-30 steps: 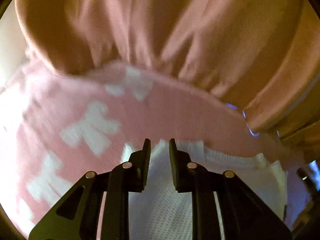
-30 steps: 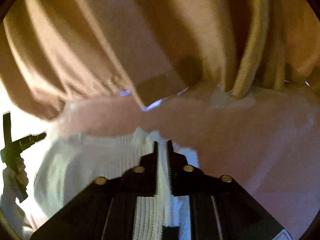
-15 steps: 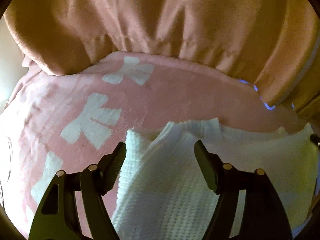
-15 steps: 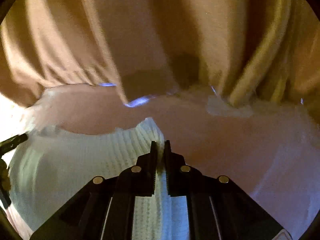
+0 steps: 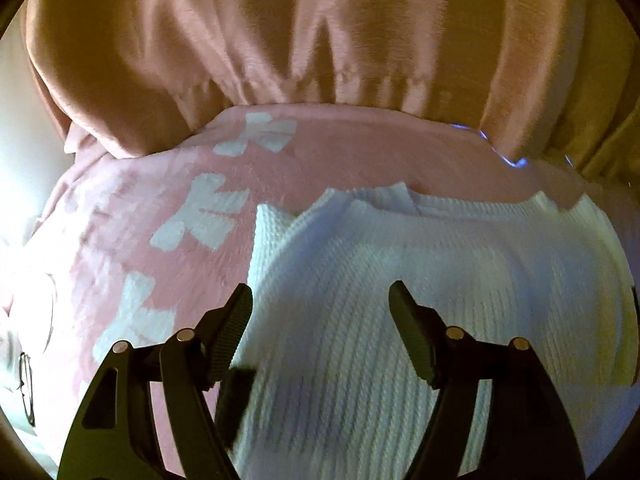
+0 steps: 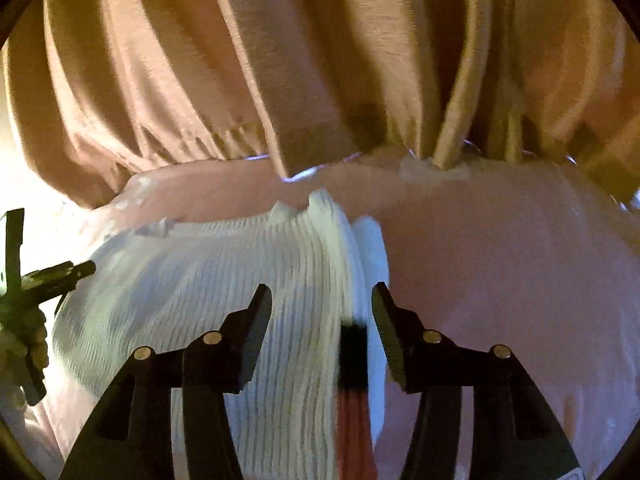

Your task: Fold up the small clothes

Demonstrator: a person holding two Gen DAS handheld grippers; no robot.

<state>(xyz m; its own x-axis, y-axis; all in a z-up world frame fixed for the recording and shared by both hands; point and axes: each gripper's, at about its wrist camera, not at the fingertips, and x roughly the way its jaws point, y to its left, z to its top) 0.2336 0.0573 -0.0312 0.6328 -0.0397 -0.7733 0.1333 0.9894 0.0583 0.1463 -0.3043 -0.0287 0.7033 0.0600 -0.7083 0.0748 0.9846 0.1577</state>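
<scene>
A white ribbed knit garment (image 5: pixel 400 300) lies on a pink blanket with white bow shapes (image 5: pixel 132 240). My left gripper (image 5: pixel 320 300) is open and empty just above the garment's left part. In the right wrist view the same white garment (image 6: pixel 224 280) lies spread, with a raised fold along its right edge (image 6: pixel 336 248). My right gripper (image 6: pixel 320 300) is open over that fold and holds nothing. A black and red band (image 6: pixel 352 372) shows on the cloth between its fingers. The left gripper's tool (image 6: pixel 36 284) shows at the left edge of the right wrist view.
A tan satin curtain (image 5: pixel 300 32) hangs right behind the blanket's far edge, also in the right wrist view (image 6: pixel 320 52). Bright light comes from the left side (image 5: pixel 16 140). A thin wire shape (image 5: pixel 26 388) lies at the blanket's left edge.
Both grippers were shut on the white garment one second ago. The left one opened first, then the right one. The garment now lies flat on the blanket, and both grippers have drawn back.
</scene>
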